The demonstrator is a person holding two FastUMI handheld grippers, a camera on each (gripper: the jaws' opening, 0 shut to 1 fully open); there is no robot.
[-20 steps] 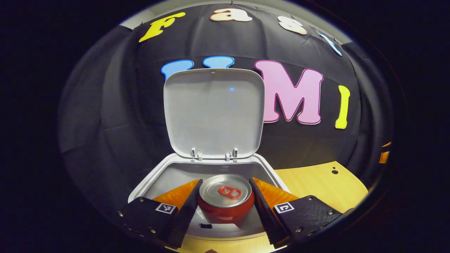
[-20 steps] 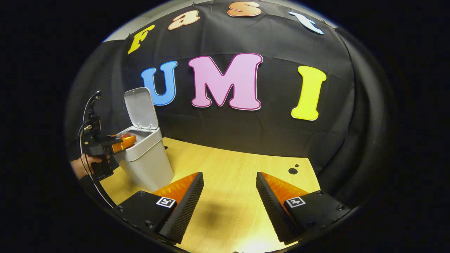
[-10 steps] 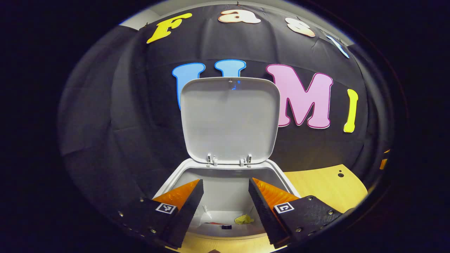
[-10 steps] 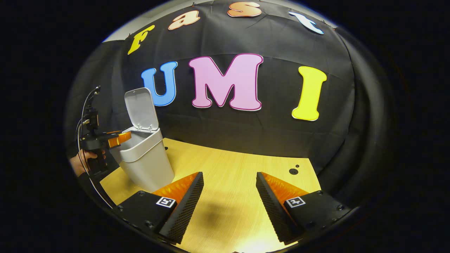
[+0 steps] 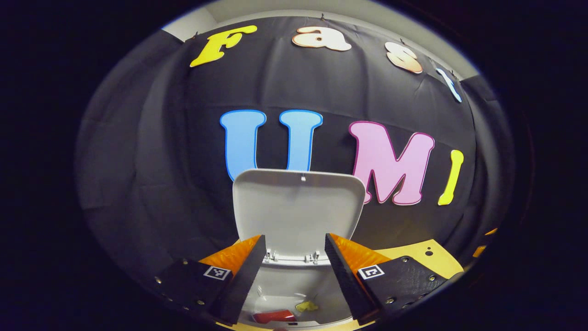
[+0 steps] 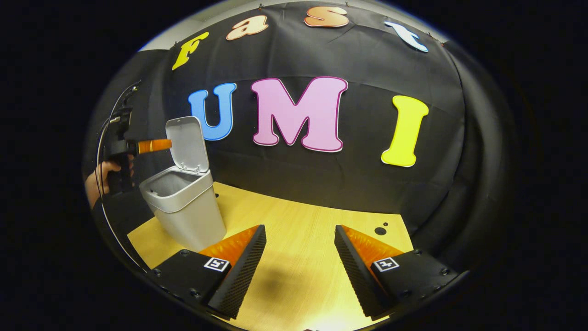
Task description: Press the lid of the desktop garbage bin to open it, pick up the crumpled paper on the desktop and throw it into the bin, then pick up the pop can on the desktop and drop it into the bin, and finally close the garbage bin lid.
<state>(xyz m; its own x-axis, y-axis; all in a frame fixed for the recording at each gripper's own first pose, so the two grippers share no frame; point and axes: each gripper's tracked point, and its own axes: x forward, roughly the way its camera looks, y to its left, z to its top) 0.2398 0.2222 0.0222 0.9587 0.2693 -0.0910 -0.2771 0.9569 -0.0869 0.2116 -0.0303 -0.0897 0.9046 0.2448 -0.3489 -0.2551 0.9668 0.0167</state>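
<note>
The pop can [image 5: 274, 316] and crumpled paper [image 5: 307, 306] lie inside the garbage bin [image 6: 183, 209] on the tabletop [image 6: 298, 239]; its light, hinged lid [image 5: 297, 207] stands upright, best pushed near its top edge. Left gripper [image 5: 294, 271] and right gripper [image 6: 298, 264] hold their fingers apart, empty.

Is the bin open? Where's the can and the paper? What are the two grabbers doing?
Lid: up, open.
Bin: upright on the table.
Can: lying inside the bin.
Paper: inside the bin, beside the can.
Left gripper: open, empty, above the bin.
Right gripper: open, empty, over the table.
</note>
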